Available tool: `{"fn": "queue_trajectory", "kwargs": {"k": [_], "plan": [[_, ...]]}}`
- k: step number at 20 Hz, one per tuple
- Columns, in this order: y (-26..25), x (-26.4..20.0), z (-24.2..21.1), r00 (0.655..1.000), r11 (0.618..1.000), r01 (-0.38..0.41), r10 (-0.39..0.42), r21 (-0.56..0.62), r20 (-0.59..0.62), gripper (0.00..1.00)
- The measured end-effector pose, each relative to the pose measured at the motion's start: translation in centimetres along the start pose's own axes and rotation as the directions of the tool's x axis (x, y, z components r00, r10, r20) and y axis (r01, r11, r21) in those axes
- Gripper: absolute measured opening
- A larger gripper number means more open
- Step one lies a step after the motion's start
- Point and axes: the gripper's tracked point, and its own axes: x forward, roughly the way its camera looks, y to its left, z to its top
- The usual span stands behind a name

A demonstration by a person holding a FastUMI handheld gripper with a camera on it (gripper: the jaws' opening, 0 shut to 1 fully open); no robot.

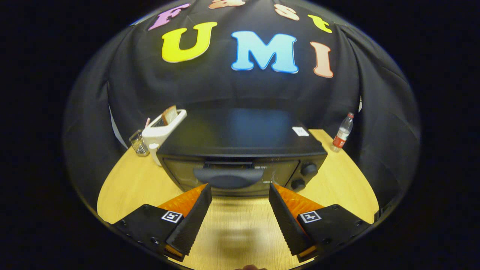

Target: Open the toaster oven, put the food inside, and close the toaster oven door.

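The hand-held gripper (pixel 240 191) has its two fingers spread wide with nothing between them but bare bench (pixel 240 225), and a soft shadow lies on the wood in the gap. The finger pads (pixel 195 221) are black and ribbed, backed by orange, and each finger base carries a small square marker. Just ahead of the fingertips stands the toaster oven (pixel 240 157), black, facing the hand-held gripper squarely, its door shut. The door's handle (pixel 228 178) — a dark curved bar across the upper part of the glass — sits just beyond the fingertips and roughly in line with the gap between them, leaning a little toward the left finger; neither finger touches it. To the right of the door are two round knobs (pixel 303 176), one above the other, just beyond the right fingertip. A small white sticker (pixel 300 131) lies on the oven's top near its right rear corner. Beyond the left finger and beside the oven's left rear corner stands a white toaster (pixel 163 129) with a slice of bread (pixel 170 112) poking out of its slot — the food is there, well apart from the fingers. A clear glass (pixel 139 143) stands just left of that toaster. Far beyond the right finger, behind the oven's right side, a plastic bottle (pixel 343 133) with a red label stands upright on the bench.
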Motion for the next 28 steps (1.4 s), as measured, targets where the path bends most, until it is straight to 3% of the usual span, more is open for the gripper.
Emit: {"fn": "queue_trajectory", "kwargs": {"k": [6, 9, 17, 22, 28], "plan": [[-3.0, -5.6, 7.5, 0.965, 0.997, 0.044, -0.026, -0.063, 0.262, 0.97], [-5.2, -9.8, 8.5, 0.939, 0.999, 0.043, -0.042, 0.005, 0.342, 0.99], [-12.0, -17.5, 7.8, 0.892, 0.995, 0.091, -0.094, 0.029, 0.443, 0.98], [-14.0, -17.5, 8.0, 0.898, 0.991, 0.087, -0.121, 0.097, 0.422, 0.98], [-11.8, -17.6, 8.0, 0.904, 0.996, 0.042, -0.071, 0.077, 0.422, 0.98]]}}
